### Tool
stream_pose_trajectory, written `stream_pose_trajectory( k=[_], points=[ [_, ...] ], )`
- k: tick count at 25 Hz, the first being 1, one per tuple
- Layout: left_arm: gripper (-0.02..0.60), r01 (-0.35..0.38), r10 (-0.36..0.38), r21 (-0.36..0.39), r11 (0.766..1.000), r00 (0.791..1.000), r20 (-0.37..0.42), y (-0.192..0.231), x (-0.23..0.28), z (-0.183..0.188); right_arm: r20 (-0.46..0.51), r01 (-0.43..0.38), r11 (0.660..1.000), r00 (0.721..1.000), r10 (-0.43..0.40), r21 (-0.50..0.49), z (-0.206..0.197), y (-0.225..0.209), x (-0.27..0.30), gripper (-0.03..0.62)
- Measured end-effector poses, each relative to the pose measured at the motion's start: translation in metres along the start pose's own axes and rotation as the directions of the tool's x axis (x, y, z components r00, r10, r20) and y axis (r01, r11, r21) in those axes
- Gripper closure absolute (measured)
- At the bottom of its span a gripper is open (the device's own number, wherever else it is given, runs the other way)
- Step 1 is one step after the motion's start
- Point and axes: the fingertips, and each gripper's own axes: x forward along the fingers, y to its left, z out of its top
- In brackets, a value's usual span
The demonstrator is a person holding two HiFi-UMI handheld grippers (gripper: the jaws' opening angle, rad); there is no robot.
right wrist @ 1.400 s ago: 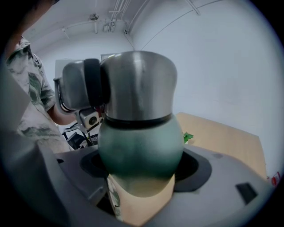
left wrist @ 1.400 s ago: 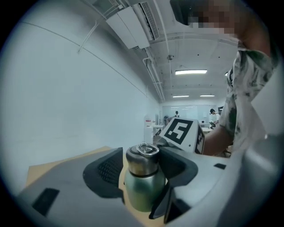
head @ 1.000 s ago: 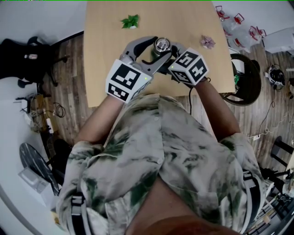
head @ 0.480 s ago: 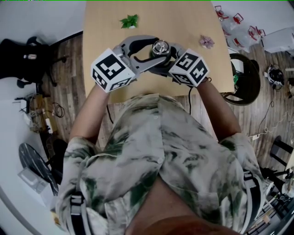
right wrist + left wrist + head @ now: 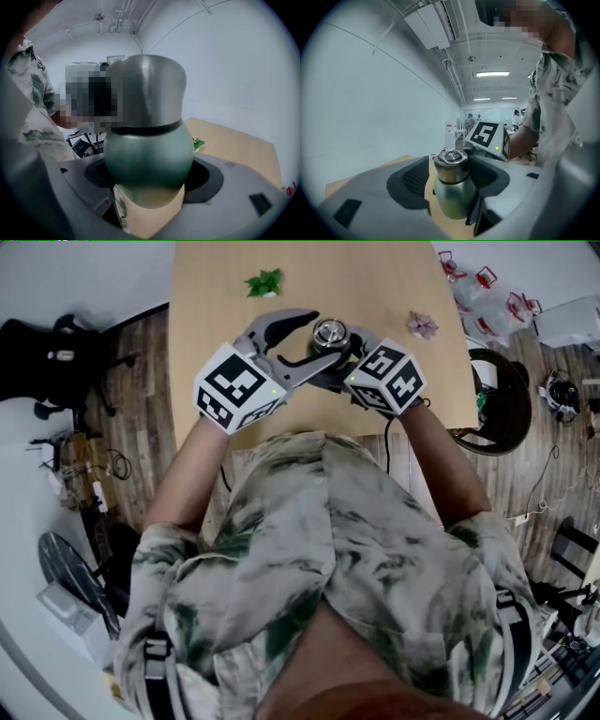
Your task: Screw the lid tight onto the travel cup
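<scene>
Left gripper view: the lid (image 5: 451, 165) stood between our jaws.
Our left gripper (image 5: 451, 180) had just opened wide around it, while our right gripper (image 5: 149, 180) clamped the travel cup (image 5: 147, 150) over the table (image 5: 234, 136).

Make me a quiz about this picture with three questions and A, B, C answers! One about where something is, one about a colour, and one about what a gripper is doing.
1. Where is the little green plant?
A. on the table, beyond the travel cup
B. on the floor
C. in a gripper

2. What colour is the travel cup's body?
A. red
B. green
C. yellow

3. What is the right gripper doing?
A. open with nothing in it
B. holding the plant
C. shut on the travel cup's body

Answers:
1 A: the plant lies on the wooden top, farther off than the cup.
2 B: green shows below the silver lid.
3 C: its jaws press the cup's sides.
</scene>
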Motion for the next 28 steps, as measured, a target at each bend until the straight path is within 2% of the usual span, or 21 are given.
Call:
stream_pose_trajectory(
  k=[4, 7, 10, 14, 19, 25, 28],
  points=[
    [0.319, -0.096, 0.096, -0.052, 0.994, 0.995, -0.013, 0.001, 0.002, -0.003, 0.008, 0.017, 1.0, 1.0, -0.017, 0.016, 0.002, -0.002, 0.001, 0.197],
    [0.318, -0.172, 0.172, -0.058, 0.983, 0.985, -0.006, 0.004, 0.002, -0.001, 0.012, 0.018, 0.999, 1.0, -0.018, 0.026, 0.003, -0.002, 0.003, 0.197],
    [0.327, -0.184, 0.184, -0.042, 0.982, 0.983, -0.003, 0.004, 0.003, 0.0, 0.016, 0.018, 0.999, 1.0, -0.018, 0.031, 0.004, -0.003, 0.004, 0.197],
    [0.339, -0.129, 0.129, -0.023, 0.991, 0.992, 0.001, 0.001, 0.004, -0.001, 0.012, 0.009, 1.0, 1.0, -0.009, 0.018, 0.003, -0.002, 0.004, 0.197],
    [0.341, -0.015, 0.015, 0.002, 1.0, 1.0, 0.011, -0.003, 0.003, -0.002, 0.011, -0.011, 1.0, 1.0, 0.011, -0.006, 0.002, 0.001, 0.002, 0.197],
    [0.341, 0.119, -0.12, 0.021, 0.993, 0.992, 0.034, -0.008, -0.001, -0.001, 0.009, -0.044, 0.998, 0.999, 0.044, -0.035, 0.002, 0.009, -0.001, 0.197],
    [0.341, 0.146, -0.147, 0.016, 0.989, 0.988, 0.037, -0.009, -0.002, -0.001, 0.009, -0.048, 0.998, 0.999, 0.048, -0.031, 0.001, 0.01, -0.001, 0.197]
  ],
)
